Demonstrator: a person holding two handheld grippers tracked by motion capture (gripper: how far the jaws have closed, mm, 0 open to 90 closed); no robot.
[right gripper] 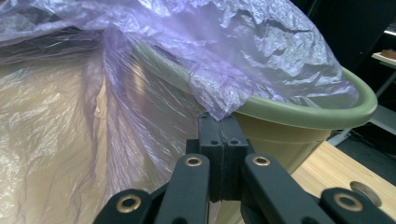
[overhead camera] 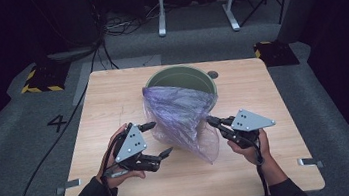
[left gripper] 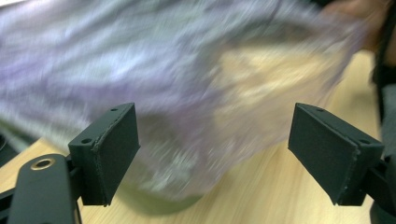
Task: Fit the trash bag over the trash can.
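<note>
The wooden surface (overhead camera: 112, 100) is carrying a green bucket (overhead camera: 199, 76) near its far middle. A thin purple plastic bag (overhead camera: 180, 117) is lying over the near rim of the bucket and is hanging down the front side, toward the person. The bag is see-through and very crinkly. Its long way is running from the bucket rim down and toward the right, with its loose tip near the surface.

The right claw (overhead camera: 211, 120) is sitting at the right edge of the bag. In the right gripper view, the right claw (right gripper: 223, 135) is clenched tight, and a fold of the bag (right gripper: 187, 60) is coming down right to its pressed tips, just under the green rim (right gripper: 308, 114). It looks like it is pinching the bag's edge there.

The left claw (overhead camera: 160, 139) is on the left side of the bag, close to it but not touching. It is released, with its two pads standing wide apart. In the left gripper view, the bag (left gripper: 187, 84) is straight ahead of the open pads (left gripper: 116, 149), and nothing is between them.

So the bag is lying to the right of the left claw, and just ahead of it. The left claw is probably the one that needs to reach in and take the other edge, so both can spread the bag's mouth over the bucket
</note>
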